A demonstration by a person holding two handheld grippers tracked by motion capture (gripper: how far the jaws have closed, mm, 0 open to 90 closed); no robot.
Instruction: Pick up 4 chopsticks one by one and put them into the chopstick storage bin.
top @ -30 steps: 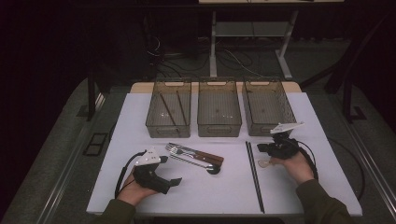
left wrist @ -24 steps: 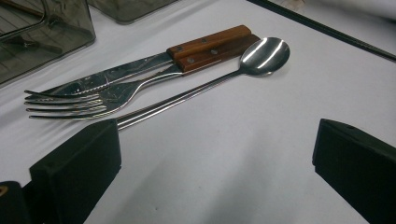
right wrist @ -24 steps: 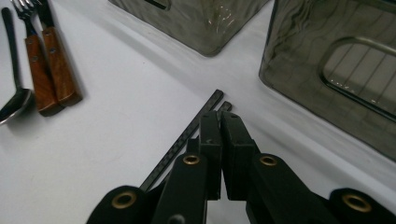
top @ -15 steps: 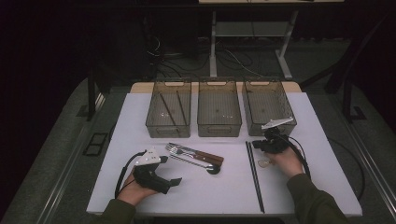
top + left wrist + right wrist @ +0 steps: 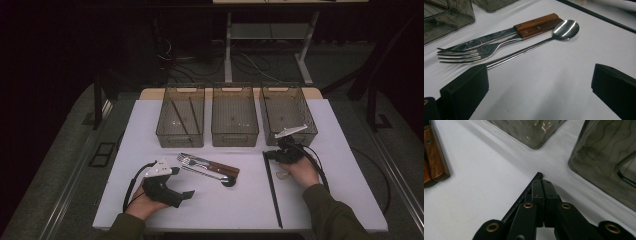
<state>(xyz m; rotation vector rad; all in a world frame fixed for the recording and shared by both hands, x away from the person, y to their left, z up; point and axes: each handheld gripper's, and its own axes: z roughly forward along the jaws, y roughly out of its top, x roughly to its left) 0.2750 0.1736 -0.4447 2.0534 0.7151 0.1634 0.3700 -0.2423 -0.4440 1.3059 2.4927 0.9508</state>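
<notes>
The white worktop (image 5: pixel 240 200) carries three smoky bins (image 5: pixel 235 116) in a row beyond both claws. A long black stick (image 5: pixel 272 187) lies just left of the right claw (image 5: pixel 276 154), running back toward the person; its far end sits directly under the claw's tips, whose jaws are pressed together, whether on the stick I cannot tell. That hand (image 5: pixel 300 172) rests low, palm down. The left claw (image 5: pixel 187 196) lies level, jaws wide apart, aimed at the fork (image 5: pixel 474 53), knife (image 5: pixel 506 33) and spoon (image 5: pixel 560 31) just ahead.
</notes>
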